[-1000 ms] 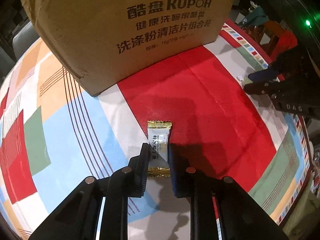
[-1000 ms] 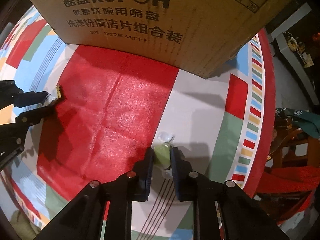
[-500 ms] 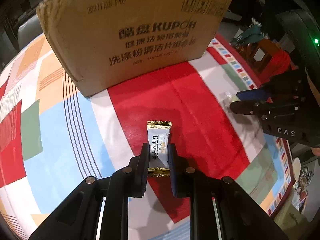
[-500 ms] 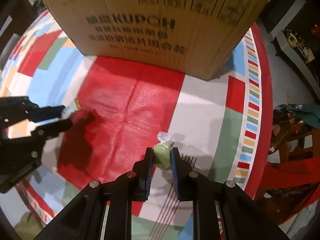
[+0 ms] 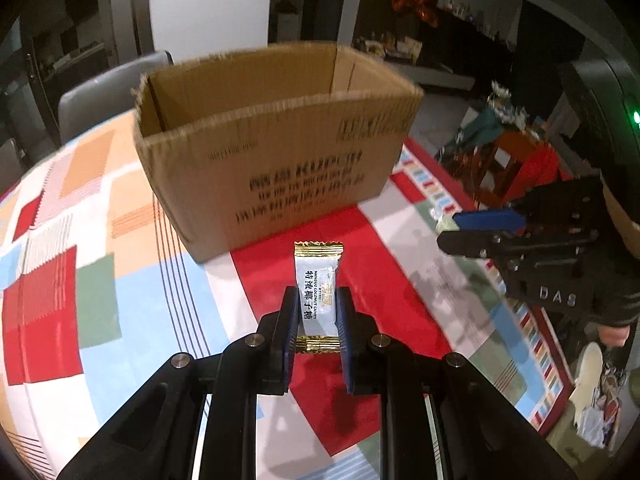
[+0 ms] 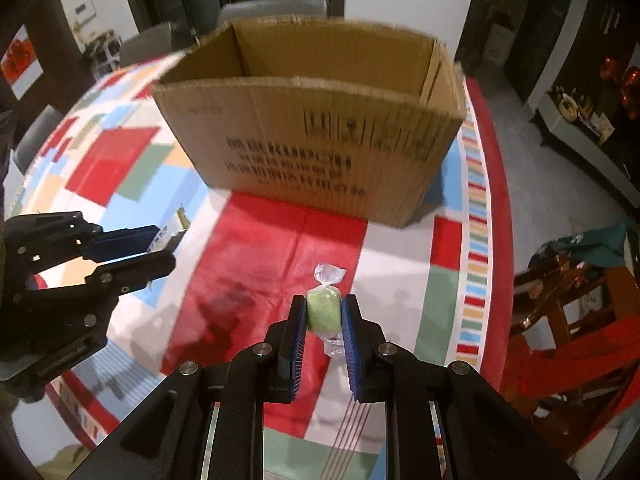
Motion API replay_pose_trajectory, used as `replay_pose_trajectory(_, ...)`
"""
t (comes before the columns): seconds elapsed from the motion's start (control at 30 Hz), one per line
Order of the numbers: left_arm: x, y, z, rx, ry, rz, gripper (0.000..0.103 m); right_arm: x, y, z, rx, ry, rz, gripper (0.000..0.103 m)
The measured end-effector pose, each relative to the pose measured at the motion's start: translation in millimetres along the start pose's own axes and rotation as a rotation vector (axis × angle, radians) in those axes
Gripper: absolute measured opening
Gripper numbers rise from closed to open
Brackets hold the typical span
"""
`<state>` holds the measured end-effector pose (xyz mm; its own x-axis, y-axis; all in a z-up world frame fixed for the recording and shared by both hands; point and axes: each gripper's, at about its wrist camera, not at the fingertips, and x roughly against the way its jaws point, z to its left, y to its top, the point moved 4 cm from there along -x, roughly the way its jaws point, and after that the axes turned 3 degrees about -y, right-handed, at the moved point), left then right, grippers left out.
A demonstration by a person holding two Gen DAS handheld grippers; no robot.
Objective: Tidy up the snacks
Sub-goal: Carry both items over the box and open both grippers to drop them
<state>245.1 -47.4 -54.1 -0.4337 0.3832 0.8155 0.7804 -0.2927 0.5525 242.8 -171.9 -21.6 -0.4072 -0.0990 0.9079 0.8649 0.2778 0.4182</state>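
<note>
The table wears a glossy cloth of red, blue, orange, green and white blocks with thin dark stripes and a band of small coloured bars along its edge. Around it the room is dim: grey chair backs behind the table, a white wall panel, dark cabinets.

An open cardboard box stands on the cloth ahead of both grippers, black print on its near wall blurred; what shows of its inside is bare cardboard, the bottom hidden.

The left wrist view shows the left gripper with its jaws closed on a white candy packet with gold crimped ends — long axis running along the fingers, far end pointing toward the box, clear of the cloth. The same view catches the right gripper from the side at right, a pale scrap at its tip, and orange balloons far back.

The right wrist view shows the right gripper clamped on a green sweet in clear wrap, one twisted end pointing boxward, the other back between the fingers. It also shows red wooden chairs at right and the left gripper at left.
</note>
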Motion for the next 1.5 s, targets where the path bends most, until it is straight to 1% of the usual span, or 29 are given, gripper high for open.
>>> replay_pose_trajectory(0.2,26,18,0,0.018,-0.007,-0.091,0.019,27,15,-2,-0.018,-0.011,-0.117,0.019)
replay_pose_trajectory(0.4,49,38,4,0.018,0.027,-0.181,0.019,42,30,-5,-0.051,-0.017,-0.205,0.019)
replay_pose_trajectory(0.7,70,65,12,0.024,0.063,-0.252,0.019,65,57,-8,-0.073,-0.022,-0.314,0.019)
replay_pose_trajectory(0.93,71,90,24,0.064,0.068,-0.274,0.019,74,84,-12,-0.081,-0.039,-0.359,0.019)
replay_pose_trajectory(1.13,66,113,33,0.073,0.104,-0.275,0.019,71,108,-17,-0.081,-0.051,-0.367,0.019)
replay_pose_trajectory(1.33,51,131,41,0.068,0.140,-0.245,0.019,63,130,-29,-0.097,-0.060,-0.354,0.019)
replay_pose_trajectory(1.5,36,141,49,0.080,0.149,-0.204,0.020,50,142,-40,-0.123,-0.073,-0.334,0.019)
